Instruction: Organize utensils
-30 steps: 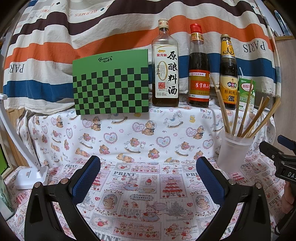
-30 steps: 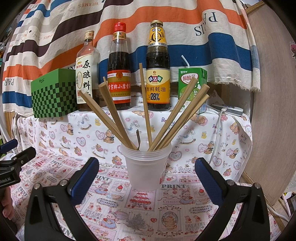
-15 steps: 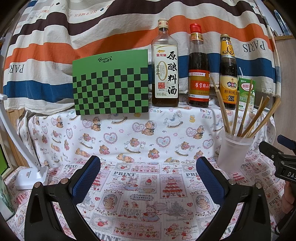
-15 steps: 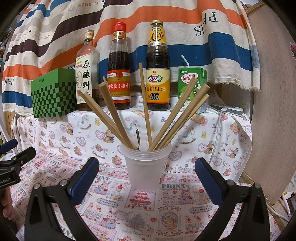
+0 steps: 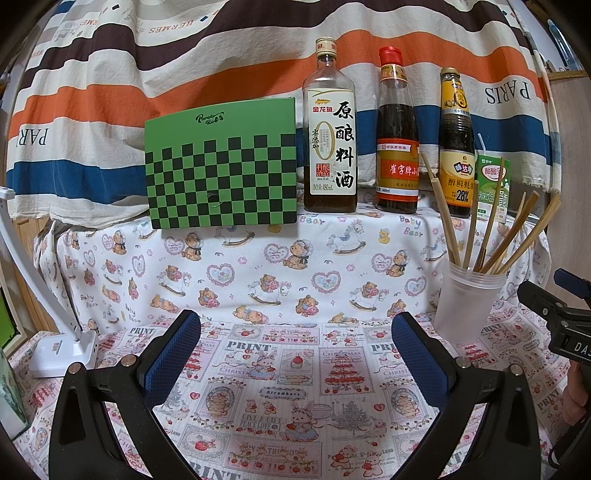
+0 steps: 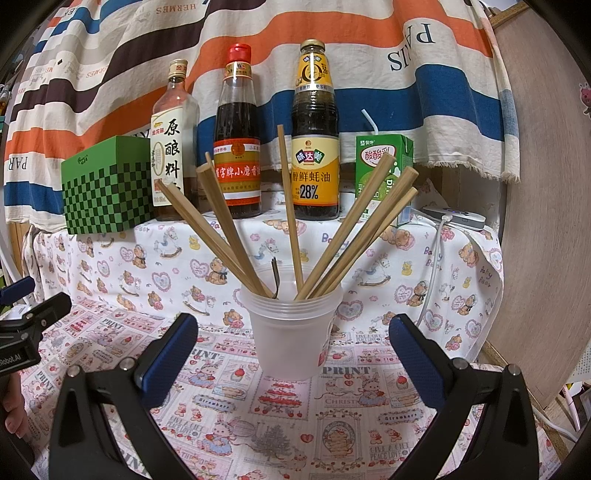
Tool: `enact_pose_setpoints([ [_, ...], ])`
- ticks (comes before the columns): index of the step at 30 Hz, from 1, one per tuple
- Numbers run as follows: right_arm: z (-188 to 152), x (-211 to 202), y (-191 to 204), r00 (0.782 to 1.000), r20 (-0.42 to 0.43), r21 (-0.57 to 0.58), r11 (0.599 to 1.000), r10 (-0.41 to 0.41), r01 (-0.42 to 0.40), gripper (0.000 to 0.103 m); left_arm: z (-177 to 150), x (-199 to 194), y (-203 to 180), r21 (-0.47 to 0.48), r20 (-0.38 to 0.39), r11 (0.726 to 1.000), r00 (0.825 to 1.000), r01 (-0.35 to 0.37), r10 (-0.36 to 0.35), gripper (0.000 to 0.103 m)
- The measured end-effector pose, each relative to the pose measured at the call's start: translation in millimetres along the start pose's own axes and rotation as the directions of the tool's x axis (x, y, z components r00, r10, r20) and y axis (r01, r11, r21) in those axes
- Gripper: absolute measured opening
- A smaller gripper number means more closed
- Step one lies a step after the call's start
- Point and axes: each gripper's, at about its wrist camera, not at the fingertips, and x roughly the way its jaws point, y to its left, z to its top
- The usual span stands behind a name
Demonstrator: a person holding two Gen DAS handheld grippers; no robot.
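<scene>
Right wrist view: the right gripper (image 6: 293, 347) is holding its jaws wide apart, with nothing between the blue pads (image 6: 166, 354). The plastic cup (image 6: 293, 332) is standing upright on the printed tablecloth (image 6: 229, 421), just ahead of the gap between the two fingers and touching neither. The chopsticks (image 6: 221, 229) are fanning out of the cup, some leaning left, some leaning right, one near vertical. A thin dark utensil is also standing in the cup; its type cannot be determined.

Left wrist view: the left gripper (image 5: 295, 350) is likewise holding its jaws apart and empty over bare cloth. The cup is sitting ahead and to the right of the right-hand finger, well apart from it. The right gripper is entering at the right edge of this view.

On the raised shelf behind, three bottles (image 6: 238, 147) are standing in a row, with a green checkered box (image 6: 107, 192) at their left and a green drink carton (image 6: 380, 166) at their right. A white device (image 6: 456, 218) with a cable is lying beside the carton. A striped sheet (image 6: 369, 33) is hanging behind everything.
</scene>
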Motion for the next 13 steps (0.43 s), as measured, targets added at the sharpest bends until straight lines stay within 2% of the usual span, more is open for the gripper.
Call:
enact_pose_setpoints([
  [13, 0.1, 0.6, -0.1, 1.0, 0.0, 0.0, 1.0, 0.001, -0.001, 0.103, -0.1, 0.0, 0.4, 0.001, -0.002, 1.0, 1.0, 0.0, 0.0, 0.102],
])
